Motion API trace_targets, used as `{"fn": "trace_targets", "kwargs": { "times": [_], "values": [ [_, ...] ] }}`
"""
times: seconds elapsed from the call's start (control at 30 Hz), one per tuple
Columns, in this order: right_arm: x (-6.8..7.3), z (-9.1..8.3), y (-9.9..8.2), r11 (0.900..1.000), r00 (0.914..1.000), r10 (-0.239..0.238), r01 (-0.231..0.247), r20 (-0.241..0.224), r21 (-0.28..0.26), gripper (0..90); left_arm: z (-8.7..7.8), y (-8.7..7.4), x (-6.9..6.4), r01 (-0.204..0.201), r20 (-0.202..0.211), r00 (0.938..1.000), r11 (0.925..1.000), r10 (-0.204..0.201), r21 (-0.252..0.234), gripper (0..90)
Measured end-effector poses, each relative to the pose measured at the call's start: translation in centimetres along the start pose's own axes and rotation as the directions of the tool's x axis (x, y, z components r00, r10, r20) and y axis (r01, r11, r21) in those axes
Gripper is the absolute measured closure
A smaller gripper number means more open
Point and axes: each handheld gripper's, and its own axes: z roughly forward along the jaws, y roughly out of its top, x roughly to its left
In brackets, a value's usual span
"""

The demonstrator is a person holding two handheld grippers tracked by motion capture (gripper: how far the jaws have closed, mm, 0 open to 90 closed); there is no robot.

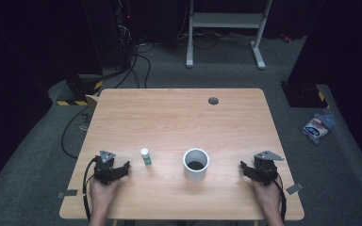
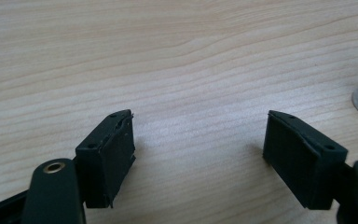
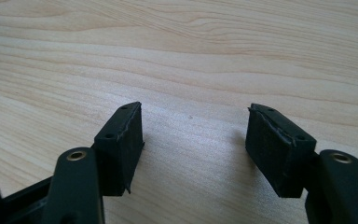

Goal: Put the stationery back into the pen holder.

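Tabletop: small bottle [image 1: 145, 156] just beside left hand-held gripper [image 1: 125, 167].

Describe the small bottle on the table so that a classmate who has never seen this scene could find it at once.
Start at the wooden table and find the white cup standing near its front edge. Left of the cup, between it and the left gripper, stands the small bottle, upright and apart from both. It is the only green-and-white thing there, slim with a white cap, far narrower than the cup.
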Motion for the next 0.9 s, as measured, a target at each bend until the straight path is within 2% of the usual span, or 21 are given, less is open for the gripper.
{"fn": "trace_targets", "kwargs": {
  "times": [0.13,0.37,0.5,0.53,0.7,0.73,0.9],
  "values": [
    [0.0,0.0,0.0,1.0,1.0,-0.004,0.004,0.0,-0.001,36.1,-0.2,-0.1,-0.2,-0.008,0.022,0.9997,0.9999,0.008,0.007,22.8],
    [0.0,0.0,0.0,1.0,1.0,0.0,0.0,0.0,0.0,36.0,-1.0,-0.1,-0.8,-0.006,0.074,0.9973,0.9999,0.007,-0.013,23.5],
    [0.1,0.0,0.0,1.0,1.0,0.001,-0.001,-0.003,0.0,34.9,-1.8,-0.3,-1.2,0.003,0.097,0.9953,0.9989,0.001,-0.048,24.1],
    [0.1,0.0,0.0,1.0,1.0,0.002,-0.002,-0.004,0.0,34.8,-2.0,-0.4,-1.4,0.019,0.112,0.9937,0.9982,-0.013,-0.057,24.1],
    [0.1,0.0,0.0,1.0,1.0,0.001,-0.001,-0.003,0.002,34.8,-2.7,-0.7,-2.4,-0.013,0.139,0.9901,0.9975,0.022,-0.069,24.7],
    [0.1,0.0,0.0,1.0,1.0,0.001,-0.001,-0.003,0.002,34.8,-3.0,-0.7,-2.8,-0.023,0.155,0.9873,0.9972,0.034,-0.071,24.7],
    [0.1,0.0,0.0,1.0,1.0,0.001,-0.001,-0.003,0.002,34.8,-3.3,-0.7,-4.1,-0.06,0.175,0.982,0.9951,0.073,-0.079,26.1]
  ]
}}
